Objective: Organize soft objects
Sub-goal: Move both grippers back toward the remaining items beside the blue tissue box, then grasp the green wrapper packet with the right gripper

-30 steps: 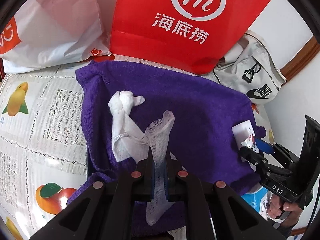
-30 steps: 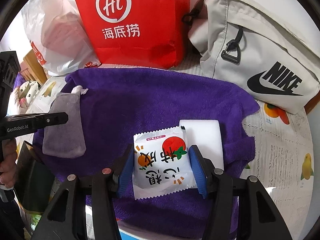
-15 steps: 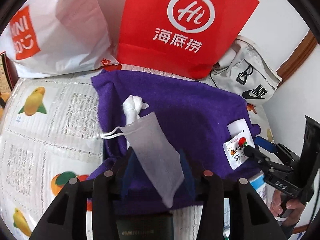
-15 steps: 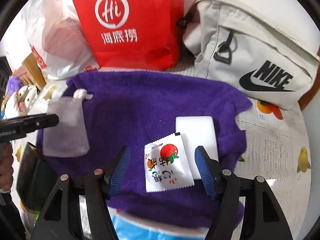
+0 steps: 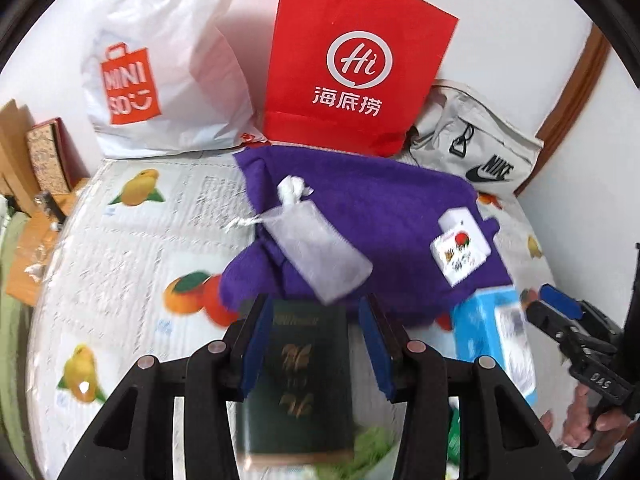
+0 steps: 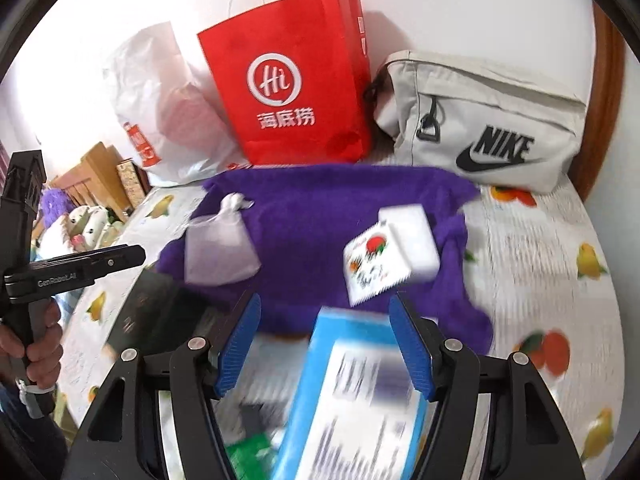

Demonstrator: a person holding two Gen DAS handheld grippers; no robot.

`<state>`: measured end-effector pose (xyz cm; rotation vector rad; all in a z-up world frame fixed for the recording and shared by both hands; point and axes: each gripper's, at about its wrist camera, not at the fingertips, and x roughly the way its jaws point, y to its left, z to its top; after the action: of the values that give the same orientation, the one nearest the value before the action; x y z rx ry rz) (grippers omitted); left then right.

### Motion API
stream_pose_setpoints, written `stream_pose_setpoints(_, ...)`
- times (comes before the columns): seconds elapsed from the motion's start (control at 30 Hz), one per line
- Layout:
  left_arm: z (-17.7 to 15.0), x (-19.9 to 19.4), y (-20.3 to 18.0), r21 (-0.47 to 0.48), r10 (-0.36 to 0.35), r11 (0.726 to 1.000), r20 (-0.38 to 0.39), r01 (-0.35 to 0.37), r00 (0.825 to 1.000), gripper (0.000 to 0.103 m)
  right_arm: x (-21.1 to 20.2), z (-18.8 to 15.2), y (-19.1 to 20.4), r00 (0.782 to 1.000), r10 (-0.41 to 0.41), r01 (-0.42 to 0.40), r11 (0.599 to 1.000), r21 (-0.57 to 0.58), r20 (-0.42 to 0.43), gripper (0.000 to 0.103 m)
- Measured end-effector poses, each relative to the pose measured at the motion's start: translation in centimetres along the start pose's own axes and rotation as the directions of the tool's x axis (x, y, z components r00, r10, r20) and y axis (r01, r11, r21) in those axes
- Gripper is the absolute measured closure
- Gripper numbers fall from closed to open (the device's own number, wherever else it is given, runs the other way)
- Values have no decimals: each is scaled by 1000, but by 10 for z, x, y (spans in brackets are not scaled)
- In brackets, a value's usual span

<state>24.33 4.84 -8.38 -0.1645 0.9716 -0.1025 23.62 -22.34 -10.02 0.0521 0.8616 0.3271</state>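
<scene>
Both grippers backed off the purple towel (image 5: 384,216) since a second ago. Left gripper (image 5: 316,344) let go of the mesh pouch (image 5: 316,248), jaws now apart, empty. Right gripper (image 6: 324,344) released the snack packet (image 6: 370,266), jaws apart, empty. Pouch lies at the towel's 8 o'clock edge, packet at 4 o'clock, overlapping the white sponge (image 6: 412,232).

A red bag (image 5: 352,60) stands at twelve o'clock, a white Miniso bag (image 5: 160,68) at ten, a grey Nike pouch (image 5: 476,148) at two. A dark green booklet (image 5: 300,384) and blue box (image 5: 492,340) lie at six on the fruit-print cloth (image 5: 120,264).
</scene>
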Motion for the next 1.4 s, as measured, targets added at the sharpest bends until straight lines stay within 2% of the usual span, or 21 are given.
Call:
stream_pose_setpoints(0.07, -14, -11, 0, 8, 14, 1000, 5, -14, 1000, 60, -10, -13, 5, 1000, -5, 5, 1000, -3, 7, 37)
stream_pose_setpoints(0.4, -72, -37, 16, -40, -14, 999, -18, 13, 1000, 60, -42, -82, 24, 1000, 22, -22, 1000, -1, -7, 37)
stream_pose_setpoints(0.87, -125, -39, 20, -58, -64, 996, -42, 62, 997, 60, -17, -155, 23, 991, 72, -74, 997, -13, -112, 37)
stream_pose_setpoints(1.03, -134, -31, 17, -58, -77, 996, -64, 74, 995, 60, -5, -163, 17, 989, 96, -97, 995, -4, -115, 37)
stream_pose_setpoints(1.1, -137, -27, 17, -61, -76, 996, -75, 72, 994, 60, -3, -163, 15, 989, 120, -123, 992, -23, -87, 37)
stream_pose_setpoints(1.23, -136, -22, 16, -61, -75, 996, -91, 69, 993, 60, 8, -159, 19, 986, 141, -146, 988, -57, -93, 37)
stream_pose_setpoints(1.33, -135, -21, 12, -52, -80, 996, -94, 75, 992, 60, 10, -156, 24, 977, 188, -197, 977, -83, -103, 65)
stream_pose_setpoints(1.4, -136, -23, 11, -43, -77, 996, -91, 74, 993, 60, 8, -156, 25, 977, 185, -193, 978, -76, -104, 67)
